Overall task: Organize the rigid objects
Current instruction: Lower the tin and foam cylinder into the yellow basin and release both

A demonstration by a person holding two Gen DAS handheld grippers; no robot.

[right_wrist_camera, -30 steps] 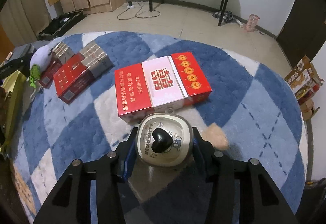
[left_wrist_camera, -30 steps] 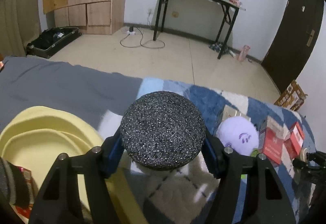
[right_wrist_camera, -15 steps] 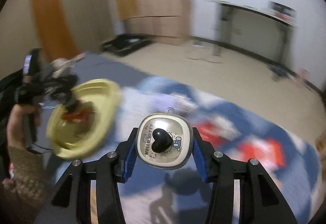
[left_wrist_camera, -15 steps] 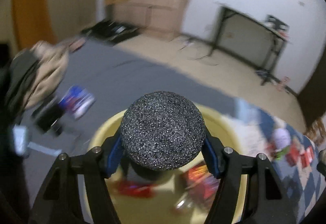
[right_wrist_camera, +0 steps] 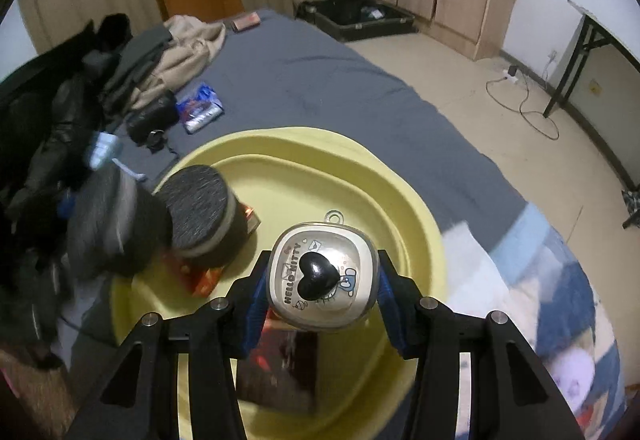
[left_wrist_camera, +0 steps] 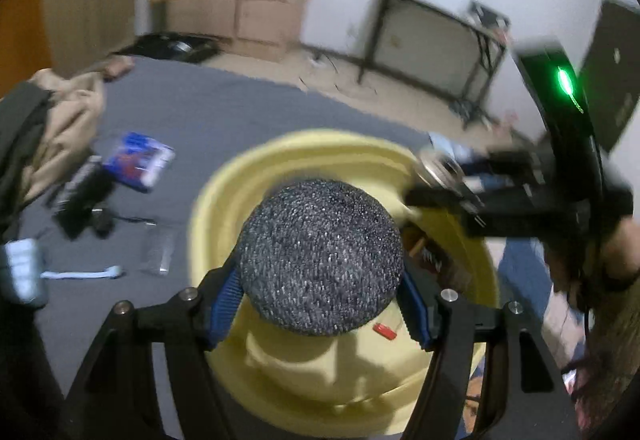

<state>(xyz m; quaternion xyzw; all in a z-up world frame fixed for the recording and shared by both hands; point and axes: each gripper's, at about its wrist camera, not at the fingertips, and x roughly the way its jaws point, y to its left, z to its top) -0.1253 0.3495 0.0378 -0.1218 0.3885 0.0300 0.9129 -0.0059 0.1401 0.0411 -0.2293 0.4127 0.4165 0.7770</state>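
While I hold both tools over the yellow tub [right_wrist_camera: 420, 208], each one has something squeezed between its 2 fingers. My left gripper [left_wrist_camera: 320, 296] is clamped on a round thing with a dark, sparkly top [left_wrist_camera: 320, 260]. Its blue pads press on both sides. From the right camera I can see that same round thing [right_wrist_camera: 200, 212] hanging over the left part of the tub, with a pale band under its dark top. My right gripper [right_wrist_camera: 322, 288] is squeezed tight on a small cream box with a black heart [right_wrist_camera: 320, 276] on its lid. That box sits above the middle of the tub. From the left camera, my right gripper [left_wrist_camera: 436, 180] reaches in over the tub's far right rim, blurry, with a green light [left_wrist_camera: 564, 80] on its body. Down in the tub lie some red packs [right_wrist_camera: 200, 276] and a dark flat box [right_wrist_camera: 280, 372]. The tub rests on a gray bed cover [right_wrist_camera: 320, 72]. A blue packet [right_wrist_camera: 200, 108] lies on the cover near a pile of clothes [right_wrist_camera: 140, 60].
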